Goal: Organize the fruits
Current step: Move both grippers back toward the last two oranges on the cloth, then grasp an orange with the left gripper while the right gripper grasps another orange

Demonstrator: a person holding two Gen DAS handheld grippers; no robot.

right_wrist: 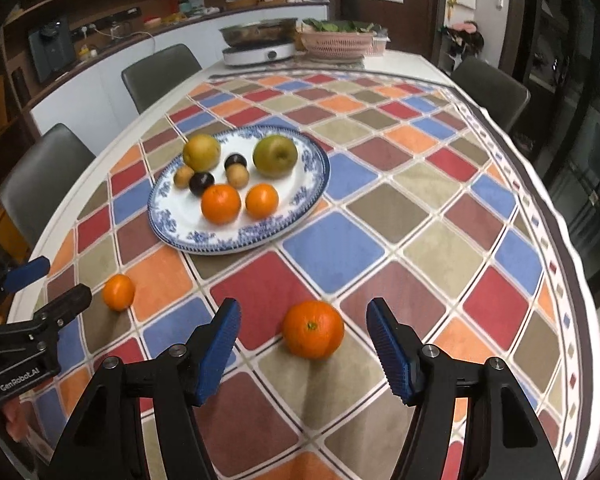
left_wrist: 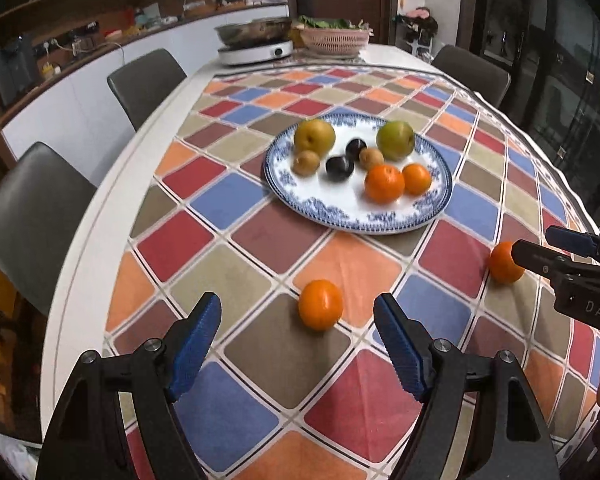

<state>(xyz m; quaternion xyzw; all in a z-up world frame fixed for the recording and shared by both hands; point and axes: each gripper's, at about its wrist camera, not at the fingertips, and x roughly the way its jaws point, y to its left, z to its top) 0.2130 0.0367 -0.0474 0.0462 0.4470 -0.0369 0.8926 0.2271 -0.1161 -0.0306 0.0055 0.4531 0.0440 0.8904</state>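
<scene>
A blue-and-white plate (left_wrist: 388, 218) (right_wrist: 180, 232) holds two pears, two dark plums, two kiwis and two oranges. Two more oranges lie loose on the checked tablecloth. My left gripper (left_wrist: 298, 312) is open, with one loose orange (left_wrist: 320, 304) just ahead between its fingertips; that orange also shows in the right wrist view (right_wrist: 118, 292). My right gripper (right_wrist: 303, 316) is open, with the other loose orange (right_wrist: 313, 329) between its fingertips. In the left wrist view the right gripper (left_wrist: 538, 246) reaches that orange (left_wrist: 505, 262) from the right.
An induction cooker with a metal pan (left_wrist: 256, 46) and a pink basket of greens (left_wrist: 334, 36) stand at the table's far end. Grey chairs (left_wrist: 146, 82) line the left side and one (left_wrist: 474, 70) stands at the far right. The table edge runs close on the left.
</scene>
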